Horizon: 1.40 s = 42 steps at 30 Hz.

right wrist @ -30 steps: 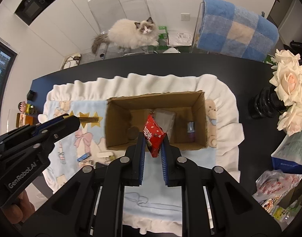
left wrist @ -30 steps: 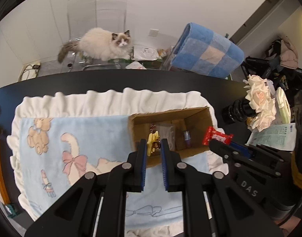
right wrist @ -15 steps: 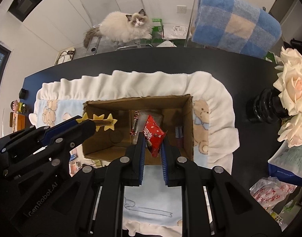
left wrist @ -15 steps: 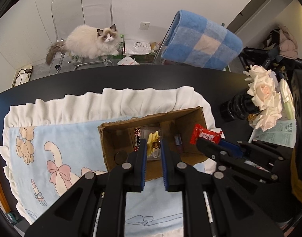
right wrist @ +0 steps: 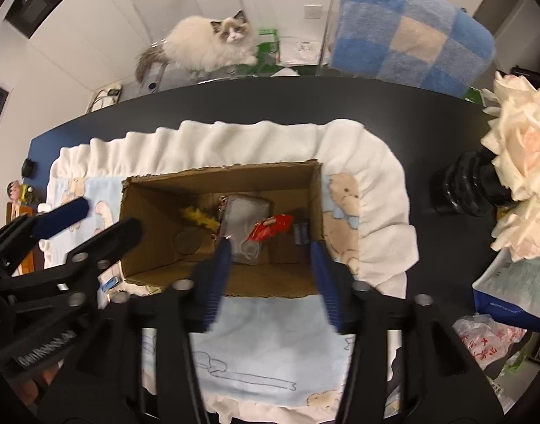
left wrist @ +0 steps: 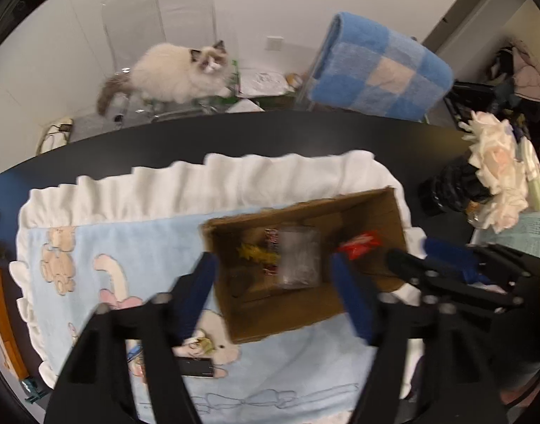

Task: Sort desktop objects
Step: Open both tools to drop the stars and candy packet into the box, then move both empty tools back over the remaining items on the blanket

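While both spread wide over cardboard box (right wrist: 220,275), left gripper (left wrist: 273,296), right gripper (right wrist: 271,277) empty.

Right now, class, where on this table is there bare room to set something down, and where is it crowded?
Free: the black table strip behind the blanket's white frill, and the blue blanket patch before the cardboard box. Crowded: inside the box, and the table's right end around the roses.

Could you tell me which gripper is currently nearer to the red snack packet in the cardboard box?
Right. The open right gripper hangs directly over the red snack packet in the cardboard box. The open left gripper is over the box's other half, beside the yellow star clip.
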### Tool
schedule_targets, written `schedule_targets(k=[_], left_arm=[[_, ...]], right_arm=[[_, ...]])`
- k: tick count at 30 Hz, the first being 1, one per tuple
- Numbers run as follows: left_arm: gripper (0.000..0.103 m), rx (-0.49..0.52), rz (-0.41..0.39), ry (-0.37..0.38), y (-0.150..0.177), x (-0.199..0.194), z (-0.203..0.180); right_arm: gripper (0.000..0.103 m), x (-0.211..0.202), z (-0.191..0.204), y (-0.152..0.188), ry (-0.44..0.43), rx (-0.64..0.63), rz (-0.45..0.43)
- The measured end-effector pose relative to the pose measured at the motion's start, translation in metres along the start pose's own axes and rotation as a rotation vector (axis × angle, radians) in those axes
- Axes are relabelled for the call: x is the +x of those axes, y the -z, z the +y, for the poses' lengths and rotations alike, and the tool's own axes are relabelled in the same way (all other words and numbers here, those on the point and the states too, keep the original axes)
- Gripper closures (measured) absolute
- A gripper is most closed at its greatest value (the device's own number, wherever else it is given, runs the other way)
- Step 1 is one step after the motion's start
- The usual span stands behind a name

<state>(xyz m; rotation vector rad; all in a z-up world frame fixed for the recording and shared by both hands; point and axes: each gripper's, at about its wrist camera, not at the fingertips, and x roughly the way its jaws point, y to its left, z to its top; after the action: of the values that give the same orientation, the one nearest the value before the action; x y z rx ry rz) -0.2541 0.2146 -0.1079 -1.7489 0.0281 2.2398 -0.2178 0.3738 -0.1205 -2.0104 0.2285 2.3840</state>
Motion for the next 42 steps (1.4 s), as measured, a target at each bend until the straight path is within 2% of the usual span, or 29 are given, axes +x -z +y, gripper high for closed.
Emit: schedule_targets(k=[1,2,3,5,7,16,22,33,42], left_arm=[[0.017,-0.008,0.000,-0.002,0.001,-0.001,0.004],[0.016,-0.014,0.001,-0.003,0.003,-0.002,0.008],[0.015,-0.017,0.003,-0.001,0.004,-0.003,0.012],[0.015,-0.023,0.004,0.001,0.007,-0.005,0.019],[0.015,-0.034,0.003,0.004,0.010,-0.008,0.026],[0.010,-0.020,0.002,-0.008,0.033,-0.021,0.047],[0.010,-0.028,-0.018,-0.032,0.056,-0.034,0.074],[0.010,-0.071,-0.013,-0.072,0.115,-0.046,0.145],[0.010,-0.068,0.040,-0.091,0.168,-0.035,0.177]], right_arm=[[0.031,-0.001,-0.001,0.001,0.002,0.004,-0.003],[0.027,-0.002,-0.001,0.002,0.005,0.005,-0.005],[0.020,-0.004,-0.001,0.004,0.009,0.004,-0.011],[0.013,-0.008,0.001,0.007,0.015,0.006,-0.022],[0.000,-0.011,0.001,0.011,0.027,0.016,-0.032],[0.000,-0.017,0.021,0.039,-0.007,0.058,-0.031],[0.000,-0.021,0.057,0.059,-0.014,0.018,-0.040],[0.000,-0.008,0.125,0.091,-0.025,-0.041,-0.024],[0.000,0.016,0.159,0.124,-0.037,-0.044,0.013]])
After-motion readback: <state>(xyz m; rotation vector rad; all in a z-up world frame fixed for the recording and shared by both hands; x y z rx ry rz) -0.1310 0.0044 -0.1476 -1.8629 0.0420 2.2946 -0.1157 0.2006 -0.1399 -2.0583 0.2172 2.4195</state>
